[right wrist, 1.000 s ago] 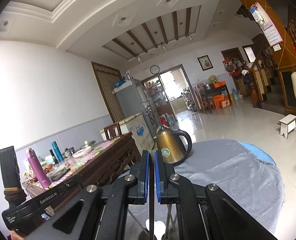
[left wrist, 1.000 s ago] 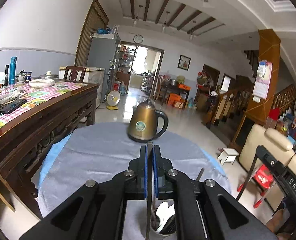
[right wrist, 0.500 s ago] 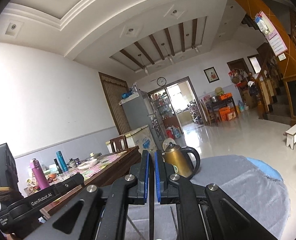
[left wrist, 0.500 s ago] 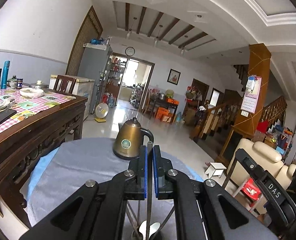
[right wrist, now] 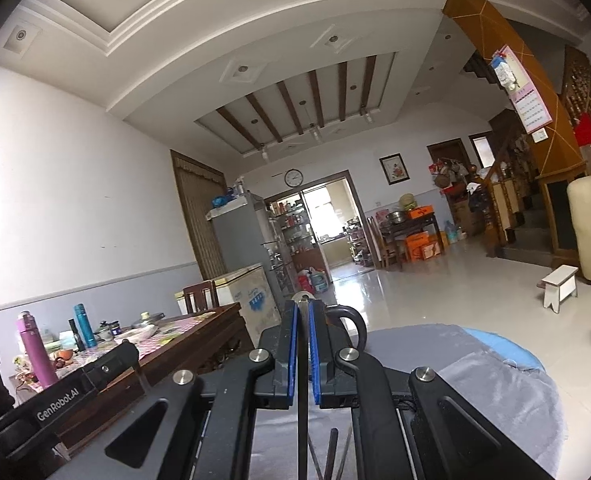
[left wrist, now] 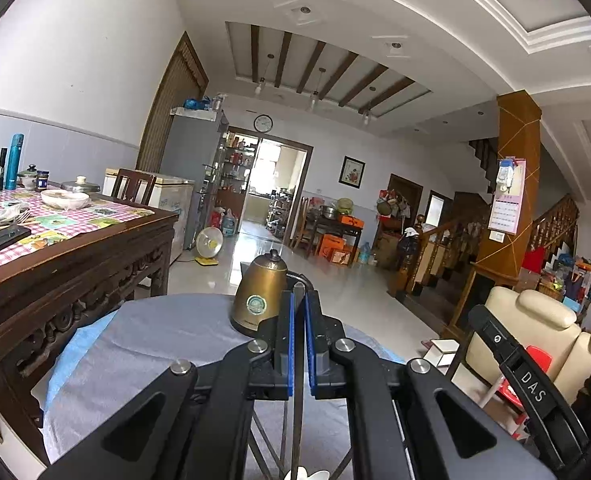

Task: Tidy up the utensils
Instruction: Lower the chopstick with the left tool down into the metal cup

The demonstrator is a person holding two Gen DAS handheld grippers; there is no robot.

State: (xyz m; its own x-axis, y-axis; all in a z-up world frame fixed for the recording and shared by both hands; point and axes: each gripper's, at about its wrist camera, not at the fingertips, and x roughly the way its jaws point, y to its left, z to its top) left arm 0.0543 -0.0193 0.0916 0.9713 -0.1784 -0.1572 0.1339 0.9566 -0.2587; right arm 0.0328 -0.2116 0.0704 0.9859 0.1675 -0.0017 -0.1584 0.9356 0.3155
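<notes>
Facing a tiled living room, you worked over a grey-clothed surface [left wrist: 167, 344] bearing a brass kettle [left wrist: 257, 296]. Each gripper, left [left wrist: 298, 344] and right [right wrist: 303, 354], pinched an upright utensil handle [left wrist: 298, 412]. Lettering read "DAS" and "GenRobot.AI".

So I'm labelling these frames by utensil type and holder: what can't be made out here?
- Left wrist view: the left gripper covers most of its utensil; type unclear.
- Left wrist view: white spoon heads are cut by the bottom edge; no holder is visible.
- Right wrist view: the right gripper hides its utensil's ends and most of the kettle.
</notes>
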